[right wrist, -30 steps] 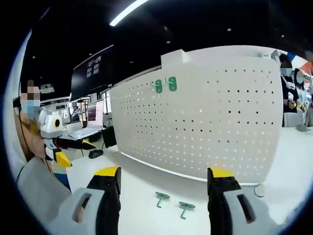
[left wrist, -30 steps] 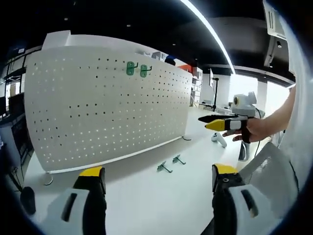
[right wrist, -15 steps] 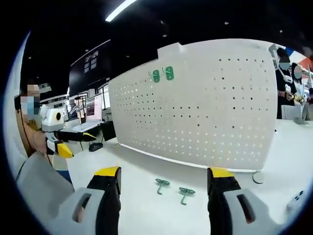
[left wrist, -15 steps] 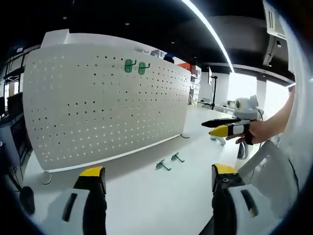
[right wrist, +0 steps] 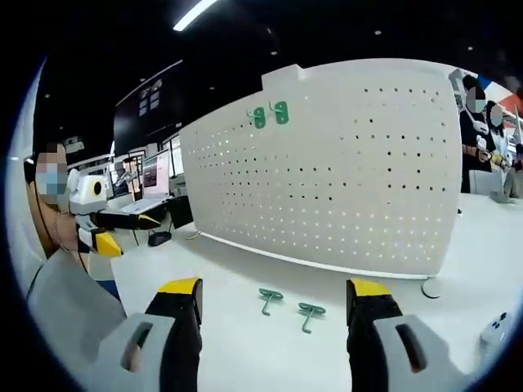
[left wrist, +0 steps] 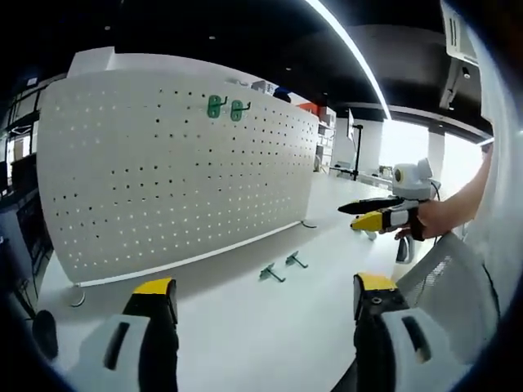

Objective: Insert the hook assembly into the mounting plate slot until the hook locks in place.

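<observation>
Bystanders [right wrist: 476,135] beside pegboard [right wrist: 343,171], right gripper view.

Both views face pegboard [left wrist: 176,175] from opposite angles, seemingly mid-distance — shared hooks [right wrist: 288,300]

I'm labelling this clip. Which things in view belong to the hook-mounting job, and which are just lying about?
Job:
pegboard
two loose hooks on the table
two mounted hooks
left gripper, right gripper, both open

Lying about:
laptop
people behind the pegboard
</observation>
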`<state>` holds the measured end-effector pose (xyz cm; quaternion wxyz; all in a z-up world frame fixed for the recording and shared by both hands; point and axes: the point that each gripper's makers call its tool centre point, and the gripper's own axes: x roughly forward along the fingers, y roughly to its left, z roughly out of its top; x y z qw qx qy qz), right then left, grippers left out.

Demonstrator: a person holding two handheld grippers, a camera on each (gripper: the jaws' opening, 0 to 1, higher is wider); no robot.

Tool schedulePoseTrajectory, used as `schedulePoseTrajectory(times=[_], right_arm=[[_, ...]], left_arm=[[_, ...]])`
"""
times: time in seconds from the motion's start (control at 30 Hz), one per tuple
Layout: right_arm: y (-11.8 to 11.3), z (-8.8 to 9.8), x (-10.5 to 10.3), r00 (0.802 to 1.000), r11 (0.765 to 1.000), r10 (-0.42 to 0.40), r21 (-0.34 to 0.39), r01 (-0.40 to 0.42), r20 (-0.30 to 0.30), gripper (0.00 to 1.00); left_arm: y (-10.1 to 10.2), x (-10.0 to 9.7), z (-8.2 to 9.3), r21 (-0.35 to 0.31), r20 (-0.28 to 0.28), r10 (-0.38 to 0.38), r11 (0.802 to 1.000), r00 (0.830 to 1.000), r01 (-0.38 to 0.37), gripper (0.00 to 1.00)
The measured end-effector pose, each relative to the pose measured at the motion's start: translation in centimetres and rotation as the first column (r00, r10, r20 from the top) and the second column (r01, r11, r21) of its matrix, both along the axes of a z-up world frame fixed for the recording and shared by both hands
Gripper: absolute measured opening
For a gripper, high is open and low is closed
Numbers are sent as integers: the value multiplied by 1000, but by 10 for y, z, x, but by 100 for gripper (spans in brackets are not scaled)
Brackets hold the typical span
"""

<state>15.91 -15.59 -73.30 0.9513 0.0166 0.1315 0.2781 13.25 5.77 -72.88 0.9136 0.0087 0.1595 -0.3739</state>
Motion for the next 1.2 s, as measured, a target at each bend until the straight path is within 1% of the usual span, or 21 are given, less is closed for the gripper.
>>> schedulePoseTrajectory(times=[0.17,0.4,0.8,0.97,1.13,1.2], right_arm=[[1,-1,0,1000,1000,2,-2,-2,-3,69],[-1,0,0,1000,1000,-3,-3,3,-3,69],[0,-6,-1,1000,1000,2,-6,-2,-21,70],[0,-6,-1,1000,1000,2,-6,-2,-25,70],[1,-8,-2,999,1000,8,-16,-8,-34,70],[1,-10,-2,999,1000,7,-21,-8,-39,69]], left_arm=[[-6,2,4,13,6,-23,1000,1000,23,92],[-16,14,13,14,23,-51,999,998,50,91],[-35,27,9,61,10,-124,990,992,123,91],[-44,33,6,103,-2,-171,980,985,170,91],[-53,41,4,143,-12,-230,963,973,230,91],[-56,45,-1,170,-27,-248,953,968,249,91]])
